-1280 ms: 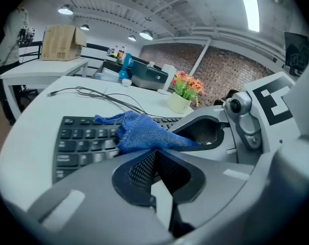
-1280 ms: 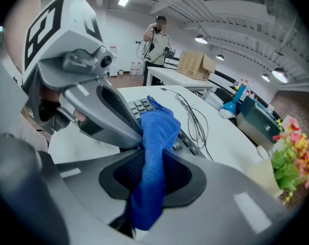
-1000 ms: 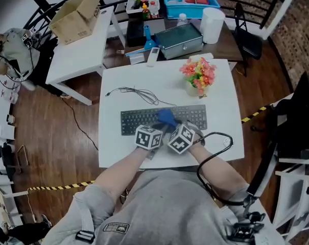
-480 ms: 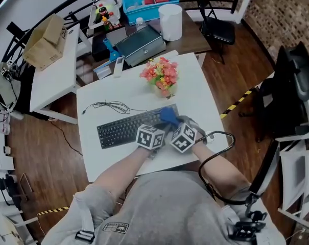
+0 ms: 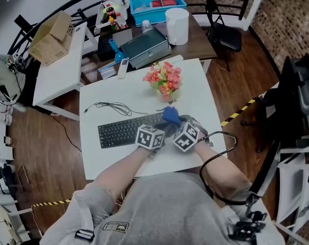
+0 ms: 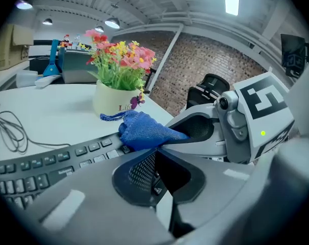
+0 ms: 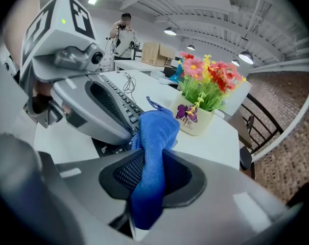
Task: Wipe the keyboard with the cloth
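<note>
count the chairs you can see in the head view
2. A black folding chair stands beside the brown desk at the top right; a black office chair sits at the right edge. Others may be hidden.

Head view steeply overhead; gripper views low, close; keyboard (image 5: 121, 130) shared.

The only legible print stands on the white flower pot (image 6: 113, 100), toward 1 o'clock on the tabletop (image 5: 197, 98) behind the keyboard (image 6: 47, 162). In the left gripper view it is a thin script beginning "Li" beside a purple flower motif, and the right gripper view shows the word's tail, seemingly "ife". The keyboard's key legends, the dark print on the cardboard box (image 5: 51, 30) at 10 o'clock in the head view, and the patch (image 5: 116, 227) on the person's shirt are too small to read.
</note>
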